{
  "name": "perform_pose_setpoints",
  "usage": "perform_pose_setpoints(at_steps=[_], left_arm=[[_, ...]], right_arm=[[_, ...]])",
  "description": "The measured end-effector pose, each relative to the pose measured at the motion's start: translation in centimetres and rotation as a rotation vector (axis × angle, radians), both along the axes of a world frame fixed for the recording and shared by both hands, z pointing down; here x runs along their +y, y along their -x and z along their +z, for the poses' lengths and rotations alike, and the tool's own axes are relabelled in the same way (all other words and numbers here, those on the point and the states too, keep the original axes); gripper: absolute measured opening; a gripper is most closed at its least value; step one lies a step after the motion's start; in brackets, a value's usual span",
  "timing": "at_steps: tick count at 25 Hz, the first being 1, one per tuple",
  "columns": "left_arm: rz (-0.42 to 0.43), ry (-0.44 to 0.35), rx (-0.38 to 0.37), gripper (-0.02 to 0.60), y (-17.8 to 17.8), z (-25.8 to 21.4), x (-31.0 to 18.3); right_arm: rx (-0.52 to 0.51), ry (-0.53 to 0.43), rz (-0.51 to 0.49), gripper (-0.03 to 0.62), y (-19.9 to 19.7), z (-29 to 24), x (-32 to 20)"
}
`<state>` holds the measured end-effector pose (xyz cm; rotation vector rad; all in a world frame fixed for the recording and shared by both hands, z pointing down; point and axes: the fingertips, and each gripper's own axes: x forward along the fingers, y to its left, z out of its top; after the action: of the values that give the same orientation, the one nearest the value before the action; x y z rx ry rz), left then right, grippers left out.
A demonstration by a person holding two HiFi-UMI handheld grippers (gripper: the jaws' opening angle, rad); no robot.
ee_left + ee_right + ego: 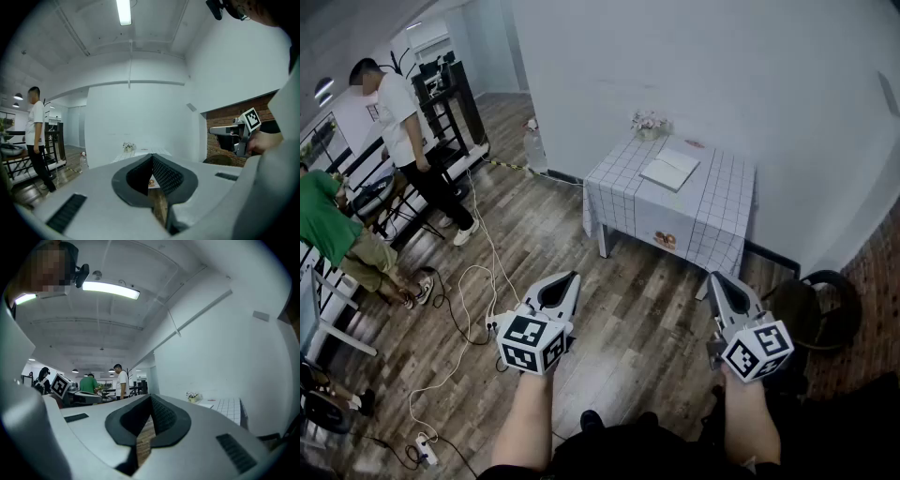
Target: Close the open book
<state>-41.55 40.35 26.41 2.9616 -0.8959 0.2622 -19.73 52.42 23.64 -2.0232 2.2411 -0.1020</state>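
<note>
Fingers first: the left fingers (168, 176) are clenched tip to tip w/ nothing between them, only floorboards showing through the gap lower down. The right fingers (164, 416) are the same, pressed together and empty. Makes sense to me, as there's nothing w/in reach to grab yet. The left gripper (572, 276) and right gripper (714, 276) sit side by side out in front of me, roughly level, noses aimed at the table (717, 220). I read that as a carry pose for the walk-up, not a working pose. The book (669, 170) lies open and flat on the checked cloth, toward the back of the table near the wall and just beside a small flower pot (649, 125). It's well apart from both grippers, w/ bare wooden floor (619, 309) between. So the task hasn't really begun, and I need to close the distance first. Judging by how the book lies, one side must be lifted at its free edge and folded over. Shut fingers may do as a wedge, or I open one pair to pinch the cover. Watch-outs: cables (464, 309) trail on the floor to my left, and a standing person (405, 122) is over there, though clear of my line to the table.
</note>
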Motion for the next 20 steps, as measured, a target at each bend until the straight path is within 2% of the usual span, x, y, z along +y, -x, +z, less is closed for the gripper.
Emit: perform_pose_setpoints(at_steps=[8, 15, 20], left_arm=[[0.017, -0.009, -0.019, 0.009, -3.1, 0.0, 2.9], [0.038, -0.022, -0.025, 0.009, -5.7, 0.3, 6.9], [0.053, -0.014, -0.024, 0.009, -7.0, 0.6, 7.5]], right_arm=[[0.01, -0.011, 0.008, 0.002, -2.7, -0.3, 3.1], [0.007, 0.029, 0.029, 0.003, -4.7, 1.7, 7.2], [-0.008, 0.036, 0.031, 0.003, -5.6, 1.9, 8.7]])
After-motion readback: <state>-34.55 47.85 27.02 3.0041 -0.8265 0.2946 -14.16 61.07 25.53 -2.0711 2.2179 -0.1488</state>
